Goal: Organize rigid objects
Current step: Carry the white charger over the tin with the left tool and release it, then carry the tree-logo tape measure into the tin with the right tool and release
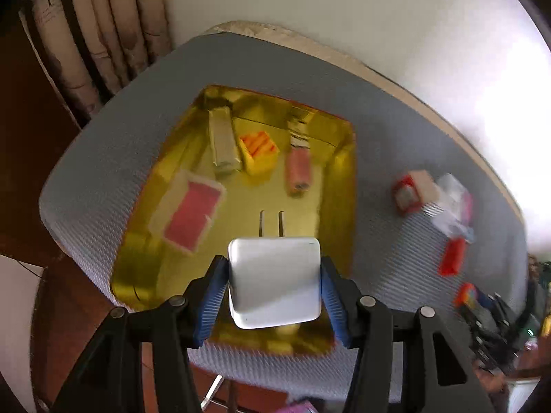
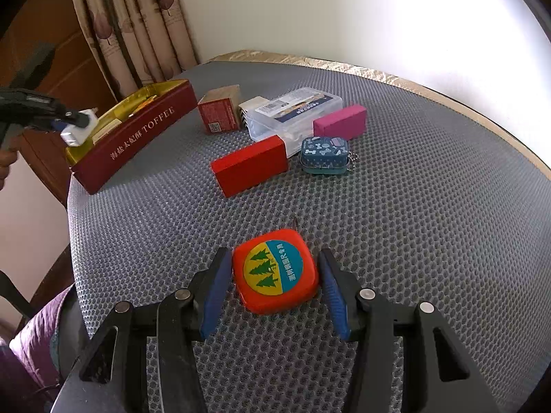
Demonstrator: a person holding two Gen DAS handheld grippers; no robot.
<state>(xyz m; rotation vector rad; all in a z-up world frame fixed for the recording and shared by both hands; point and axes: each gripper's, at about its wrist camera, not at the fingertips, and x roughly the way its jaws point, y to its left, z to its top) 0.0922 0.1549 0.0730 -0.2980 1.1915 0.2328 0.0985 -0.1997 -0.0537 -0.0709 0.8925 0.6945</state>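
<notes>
My left gripper (image 1: 273,265) is shut on a white charger plug (image 1: 273,282) with its two prongs pointing away. It hangs over the near end of the gold-lined toffee box (image 1: 344,179), which holds a pink card box (image 1: 189,213), a yellow carton (image 1: 258,151) and other small packs. The right wrist view shows the same gripper (image 2: 74,125) carrying the charger (image 2: 77,132) above the red box (image 2: 137,137). My right gripper (image 2: 274,254) is low over the grey mat, its blue pads against both sides of an orange tape measure (image 2: 275,272).
Behind the tape measure stand a red block (image 2: 249,165), a blue patterned tin (image 2: 323,155), a magenta block (image 2: 341,122), a clear plastic case (image 2: 292,113) and a small red carton (image 2: 222,110). A curtain (image 2: 137,34) hangs beyond the table's far left edge.
</notes>
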